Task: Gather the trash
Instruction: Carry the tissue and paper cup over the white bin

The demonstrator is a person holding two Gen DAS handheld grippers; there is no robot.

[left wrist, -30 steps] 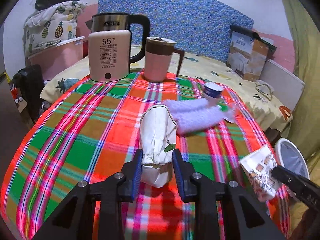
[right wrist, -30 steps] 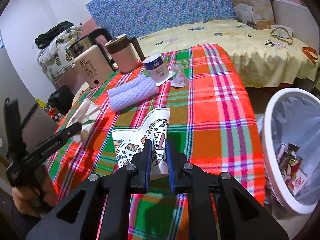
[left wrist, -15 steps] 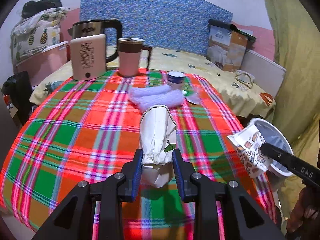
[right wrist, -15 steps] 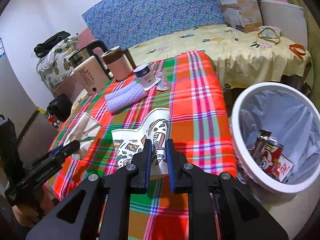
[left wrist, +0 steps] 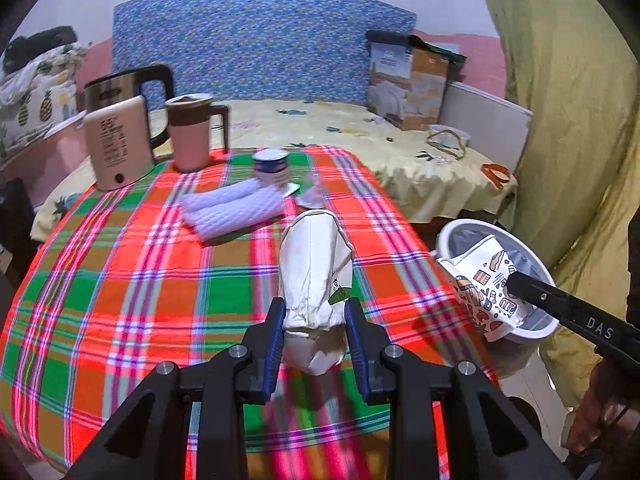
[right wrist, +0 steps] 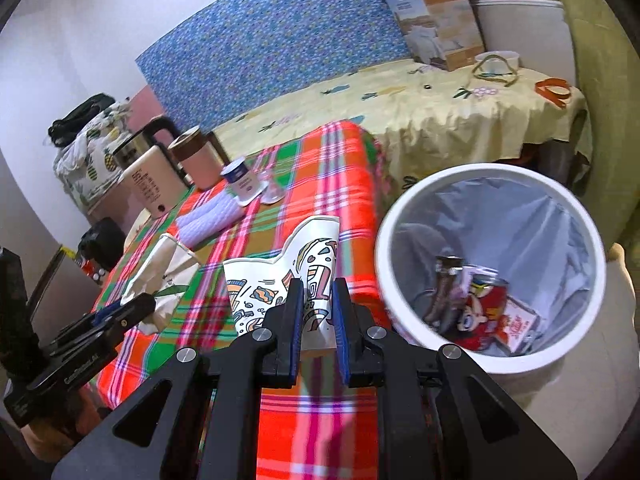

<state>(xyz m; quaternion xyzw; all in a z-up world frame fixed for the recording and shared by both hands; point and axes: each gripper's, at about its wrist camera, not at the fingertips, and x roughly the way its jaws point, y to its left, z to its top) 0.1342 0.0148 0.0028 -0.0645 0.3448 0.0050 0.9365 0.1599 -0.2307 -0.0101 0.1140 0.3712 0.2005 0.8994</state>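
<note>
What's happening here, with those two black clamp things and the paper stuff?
A person is clearing trash off a table with a plaid cloth, holding a gripper in each hand. The left gripper is clamped on a crumpled white paper bag. The right gripper is shut on a flattened, patterned paper cup. Beside the table stands a white bin with a can and wrappers already inside; neither piece has been dropped in yet.

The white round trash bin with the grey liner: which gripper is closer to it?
Right. The right gripper, shut on a patterned paper cup, is beside the white round trash bin; the left gripper, holding a crumpled white paper bag, is farther back over the table.
</note>
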